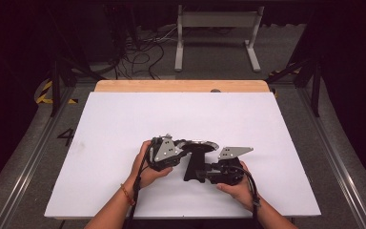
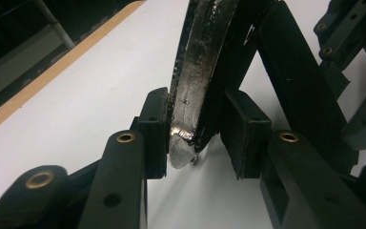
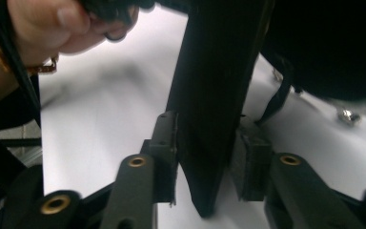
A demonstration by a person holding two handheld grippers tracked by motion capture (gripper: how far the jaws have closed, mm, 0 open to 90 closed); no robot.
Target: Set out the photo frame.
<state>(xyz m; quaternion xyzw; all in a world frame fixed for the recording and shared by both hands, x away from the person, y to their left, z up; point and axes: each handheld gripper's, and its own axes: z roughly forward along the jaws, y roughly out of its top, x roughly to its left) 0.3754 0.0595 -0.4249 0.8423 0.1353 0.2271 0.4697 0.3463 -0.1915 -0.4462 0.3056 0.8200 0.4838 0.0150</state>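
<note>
Grasping is judged done on both sides; lifting or moving remains. A black frying pan (image 1: 198, 149) is held just past the white surface (image 1: 124, 124) centre toward 6 o'clock; its worn, shiny rim is pinched by the left gripper (image 2: 198, 131); its flat black handle (image 3: 209, 109) is clamped by the right gripper (image 3: 207, 157).

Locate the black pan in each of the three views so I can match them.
High view: pan at table centre, between both grippers.
Left gripper view: its shiny rim between the jaws, upper centre.
Right gripper view: its black handle between the jaws, centre.
Shared landmark: the white table.
</note>
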